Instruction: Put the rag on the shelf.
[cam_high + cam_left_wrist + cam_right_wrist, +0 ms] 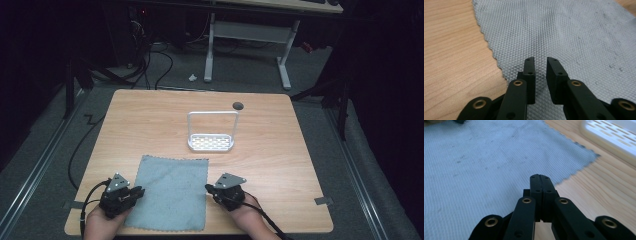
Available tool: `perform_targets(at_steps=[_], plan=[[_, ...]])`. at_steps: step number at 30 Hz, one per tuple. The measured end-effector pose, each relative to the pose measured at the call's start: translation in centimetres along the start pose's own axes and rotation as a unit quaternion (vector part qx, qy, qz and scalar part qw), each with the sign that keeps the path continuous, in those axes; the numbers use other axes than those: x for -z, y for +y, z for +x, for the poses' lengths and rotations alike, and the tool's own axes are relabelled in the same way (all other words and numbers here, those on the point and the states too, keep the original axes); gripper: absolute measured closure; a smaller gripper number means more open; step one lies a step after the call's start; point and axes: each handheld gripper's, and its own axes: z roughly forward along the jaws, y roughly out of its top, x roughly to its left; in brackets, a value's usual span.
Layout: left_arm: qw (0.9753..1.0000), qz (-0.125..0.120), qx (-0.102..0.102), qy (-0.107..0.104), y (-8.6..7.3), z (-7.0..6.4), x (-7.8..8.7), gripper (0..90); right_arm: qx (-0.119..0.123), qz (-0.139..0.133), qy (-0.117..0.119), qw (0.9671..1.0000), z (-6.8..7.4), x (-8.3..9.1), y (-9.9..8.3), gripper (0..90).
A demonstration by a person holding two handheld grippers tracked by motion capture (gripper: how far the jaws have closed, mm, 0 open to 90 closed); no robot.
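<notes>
Your wooden table (280,150) is carrying a grey cloth (171,192) and, beyond it, a white rack (211,142). Your left gripper (541,62) is hovering slightly parted over the cloth; your right gripper (540,178) is sitting closed at its edge.

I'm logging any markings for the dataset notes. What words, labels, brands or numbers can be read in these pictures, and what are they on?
None can be read.
The grey cloth shows only a woven texture and dark specks.
The white rack shows only slots, no lettering.
The left gripper and right gripper show brass rivets and screw holes, no print.
The wooden table shows no label.
</notes>
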Motion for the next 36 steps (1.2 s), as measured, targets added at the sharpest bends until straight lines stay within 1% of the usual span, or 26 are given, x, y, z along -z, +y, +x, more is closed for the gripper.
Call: perform_targets(at_steps=[2,3,4,5,7,8,9,12,16,20,23,27,28,29,32,33,36], plan=[[1.0000,0.000,0.002,-0.002,0.0,0.1,-0.1,77.2,0.005,0.007,0.006,0.9999,0.4,-0.8,0.4,90.0],[1.0000,0.000,0.003,-0.002,0.0,0.1,-0.1,77.2,0.005,0.007,0.006,0.9999,0.4,-0.8,0.4,90.0],[1.0000,-0.001,0.003,-0.002,0.0,0.1,-0.1,77.2,0.016,0.019,0.007,0.9997,0.8,-1.3,0.4,90.0],[1.0000,-0.001,0.002,-0.002,0.0,0.0,-0.1,77.2,0.016,0.019,0.007,0.9997,0.8,-1.3,0.4,90.0],[1.0000,-0.002,0.002,-0.004,-0.1,0.0,-0.2,77.2,0.020,0.035,0.004,0.9992,0.8,-1.7,0.1,90.0],[1.0000,-0.002,0.000,-0.005,0.0,-0.1,-0.2,77.2,0.020,0.035,0.004,0.9992,0.8,-1.7,0.1,90.0],[1.0000,-0.002,-0.001,-0.007,0.0,-0.1,-0.2,77.2,0.012,0.039,0.004,0.9992,0.5,-1.5,0.0,90.0],[0.9998,-0.004,-0.003,-0.017,0.0,-0.6,-0.5,77.2,0.014,0.041,0.001,0.9990,0.3,-1.1,-0.2,90.0],[0.9995,-0.006,-0.014,-0.027,0.3,-1.6,-1.0,77.2,0.013,0.040,-0.003,0.9991,-0.1,-0.3,-1.0,90.0],[0.9988,-0.010,-0.016,-0.045,0.9,-3.0,-2.1,78.5,0.006,0.039,-0.012,0.9991,-1.0,0.8,-2.0,90.0],[0.9981,-0.011,-0.011,-0.059,1.6,-4.1,-3.0,79.5,-0.005,0.041,-0.021,0.9989,-1.7,1.8,-2.8,90.0],[0.9973,0.002,-0.032,-0.066,2.7,-5.6,-4.1,81.0,-0.012,0.045,-0.034,0.9983,-2.9,3.3,-3.9,90.0],[0.9968,0.008,-0.038,-0.070,3.1,-6.0,-4.4,82.3,-0.024,0.046,-0.041,0.9978,-3.6,4.1,-4.6,90.0],[0.9964,0.010,-0.041,-0.074,3.3,-6.3,-4.6,82.3,-0.024,0.046,-0.041,0.9978,-3.6,4.1,-4.6,90.0],[0.9957,0.007,-0.046,-0.080,3.8,-7.4,-5.5,82.6,-0.036,0.044,-0.049,0.9972,-4.4,5.1,-5.5,90.0],[0.9956,0.002,-0.046,-0.082,3.8,-7.8,-5.7,82.6,-0.040,0.044,-0.052,0.9969,-4.6,5.5,-5.8,90.0],[0.9941,-0.006,-0.060,-0.090,3.4,-8.8,-5.7,82.6,-0.045,0.035,-0.063,0.9964,-5.0,6.3,-6.7,90.0]])
